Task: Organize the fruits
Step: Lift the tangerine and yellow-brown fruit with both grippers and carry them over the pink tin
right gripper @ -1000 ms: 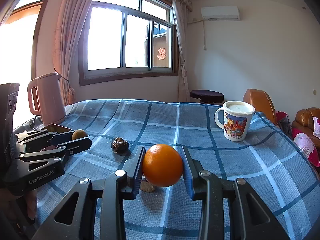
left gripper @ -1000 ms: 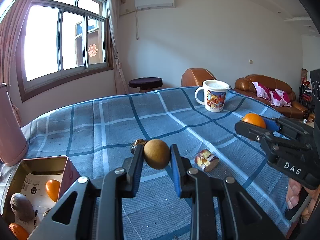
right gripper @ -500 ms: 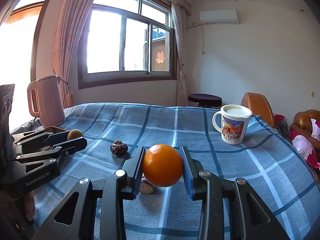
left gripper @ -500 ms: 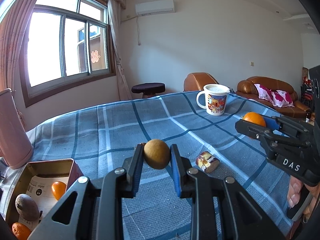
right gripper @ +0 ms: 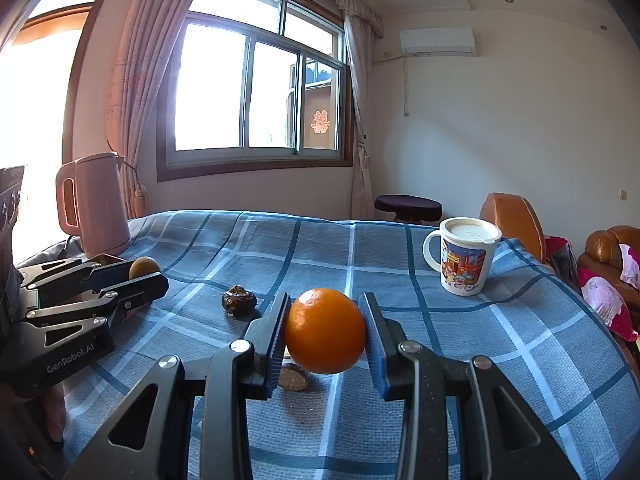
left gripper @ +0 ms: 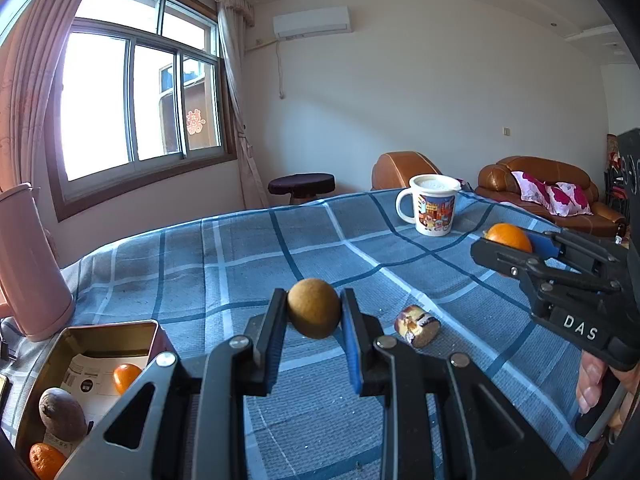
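Left tongs (left gripper: 314, 314) grip a brown fruit (left gripper: 314, 308), right tongs (right gripper: 325, 332) an orange (right gripper: 325, 330), both lifted clear of the counter (left gripper: 240, 256), likely bound for the tin (left gripper: 100, 330) left of them.

The left gripper (left gripper: 314, 312) is held above the table, tilted slightly downward, its two black fingers clamped on a small brown round fruit (left gripper: 314, 308) that sits between the blue pads (left gripper: 350, 344) — pads pressing from 9 and 3 o'clock. The right gripper (right gripper: 325, 330) is tilted much the same and grips an orange (right gripper: 325, 331) the same way, pads flat on both sides. From the left wrist camera the right gripper lies at 3 o'clock, with the person's fingers (left gripper: 591, 384) wrapped on its handle; from the right wrist camera the left gripper lies at 9 o'clock.
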Tool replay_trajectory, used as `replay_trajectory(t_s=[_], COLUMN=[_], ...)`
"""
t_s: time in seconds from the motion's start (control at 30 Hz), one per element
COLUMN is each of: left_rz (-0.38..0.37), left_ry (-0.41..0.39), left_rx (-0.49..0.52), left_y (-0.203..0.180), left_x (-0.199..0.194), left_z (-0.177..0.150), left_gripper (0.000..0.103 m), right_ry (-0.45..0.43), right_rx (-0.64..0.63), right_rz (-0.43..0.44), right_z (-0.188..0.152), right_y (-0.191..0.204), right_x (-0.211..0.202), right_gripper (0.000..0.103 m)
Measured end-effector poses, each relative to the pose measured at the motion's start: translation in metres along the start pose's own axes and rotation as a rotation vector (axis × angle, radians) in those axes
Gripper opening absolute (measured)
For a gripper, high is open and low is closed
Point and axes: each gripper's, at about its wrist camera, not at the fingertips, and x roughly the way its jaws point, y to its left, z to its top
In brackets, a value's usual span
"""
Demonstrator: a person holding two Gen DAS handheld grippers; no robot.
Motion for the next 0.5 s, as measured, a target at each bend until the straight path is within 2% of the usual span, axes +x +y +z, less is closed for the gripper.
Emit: replay_trajectory(t_s=[0.5], left_rz=[0.016], left_ry=[0.006], left_rx=[-0.007], left_y=[0.008], left_x=[-0.001], left_z=[-0.001], left_gripper=[0.028], right_ry=[0.021], right_rx=[-0.035], right_rz=[0.022], right_z=[0.001], right_y=[0.015], right_x=[0.006], right_gripper=[0.037])
